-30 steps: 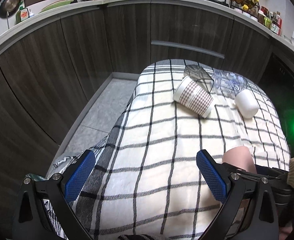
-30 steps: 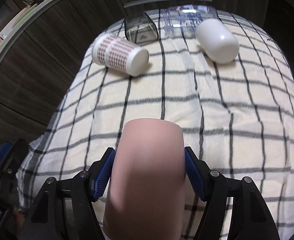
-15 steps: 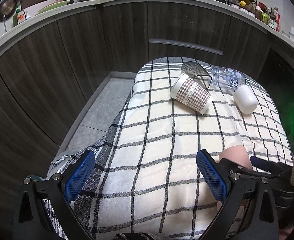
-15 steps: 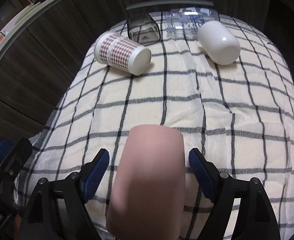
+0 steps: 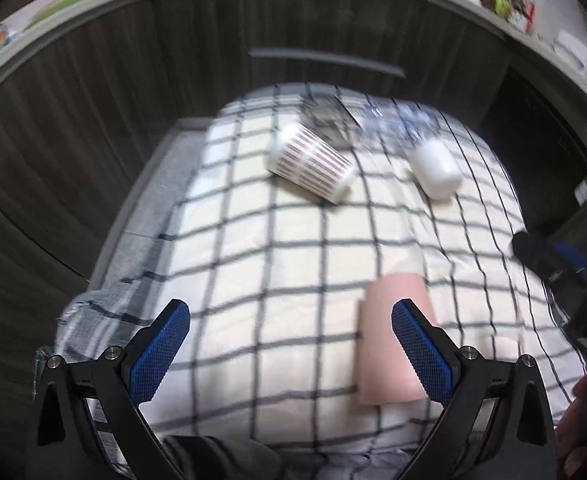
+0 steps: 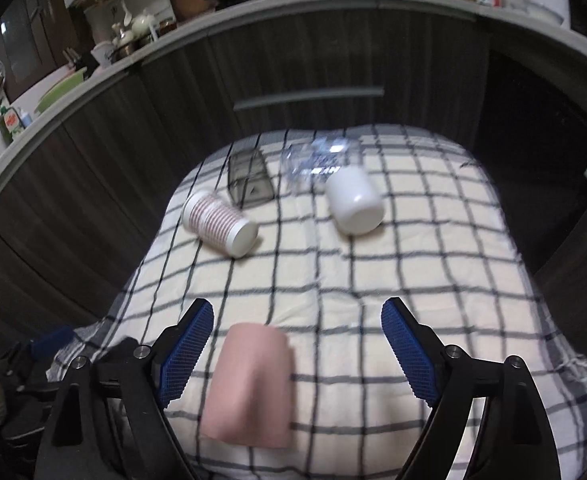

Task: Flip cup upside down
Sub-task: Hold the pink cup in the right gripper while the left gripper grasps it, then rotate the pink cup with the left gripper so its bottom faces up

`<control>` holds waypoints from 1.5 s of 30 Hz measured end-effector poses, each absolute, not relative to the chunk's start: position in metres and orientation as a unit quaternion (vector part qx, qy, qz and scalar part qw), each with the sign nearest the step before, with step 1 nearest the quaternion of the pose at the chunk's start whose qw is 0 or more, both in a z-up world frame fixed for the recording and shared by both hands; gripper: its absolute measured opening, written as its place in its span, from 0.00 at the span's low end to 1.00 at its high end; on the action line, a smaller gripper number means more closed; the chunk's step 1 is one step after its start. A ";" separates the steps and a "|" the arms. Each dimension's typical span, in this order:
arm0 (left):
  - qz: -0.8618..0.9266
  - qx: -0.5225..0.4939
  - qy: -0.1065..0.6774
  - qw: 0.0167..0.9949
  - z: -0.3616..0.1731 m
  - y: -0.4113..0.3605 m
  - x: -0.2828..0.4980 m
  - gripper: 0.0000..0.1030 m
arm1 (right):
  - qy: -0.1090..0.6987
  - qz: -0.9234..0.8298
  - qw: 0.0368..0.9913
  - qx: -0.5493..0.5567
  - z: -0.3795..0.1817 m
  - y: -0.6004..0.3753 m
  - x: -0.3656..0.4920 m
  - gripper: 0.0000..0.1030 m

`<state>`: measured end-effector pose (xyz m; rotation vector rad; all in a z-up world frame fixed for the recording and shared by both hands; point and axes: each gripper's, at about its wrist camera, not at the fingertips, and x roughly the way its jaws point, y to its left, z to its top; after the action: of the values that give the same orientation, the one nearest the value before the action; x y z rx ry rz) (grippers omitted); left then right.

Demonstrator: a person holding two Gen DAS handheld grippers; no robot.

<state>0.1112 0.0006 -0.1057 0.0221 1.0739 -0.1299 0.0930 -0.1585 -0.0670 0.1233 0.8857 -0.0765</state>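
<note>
A pink cup [image 6: 251, 384] stands on the checked cloth [image 6: 373, 280] with its closed end up, near the front edge; it also shows in the left wrist view [image 5: 389, 344]. My right gripper [image 6: 295, 354] is open and empty, above and behind the cup, which sits toward its left finger. My left gripper [image 5: 289, 356] is open and empty, with the pink cup behind its right finger [image 5: 421, 354]. The right gripper's body shows at the right edge of the left wrist view [image 5: 565, 276].
A patterned cup [image 6: 219, 224], a white cup [image 6: 353, 202], a dark clear cup [image 6: 249, 178] and a clear printed cup [image 6: 315, 156] lie on their sides at the cloth's far end. Dark wood cabinets [image 6: 293, 64] curve behind. The floor drops off left of the cloth.
My right gripper opened, let go of the pink cup and pulled up and back. The cup now stands free on the cloth. My left gripper shifted right, toward the cup.
</note>
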 end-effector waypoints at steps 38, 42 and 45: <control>-0.107 0.084 0.774 0.619 -0.223 -0.122 0.189 0.64 | 0.424 -0.024 0.896 0.126 -0.081 -0.251 0.127 0.84; -0.111 0.077 0.772 0.621 -0.220 -0.114 0.191 0.64 | 0.428 -0.022 0.893 0.135 -0.084 -0.251 0.128 0.84; -0.112 0.073 0.764 0.632 -0.215 -0.103 0.191 0.64 | 0.425 -0.022 0.894 0.138 -0.083 -0.251 0.127 0.84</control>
<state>0.1915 -0.1027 -0.2152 0.1673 1.7473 -0.2557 0.1272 -0.2510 -0.0830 0.2864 0.8822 -0.0456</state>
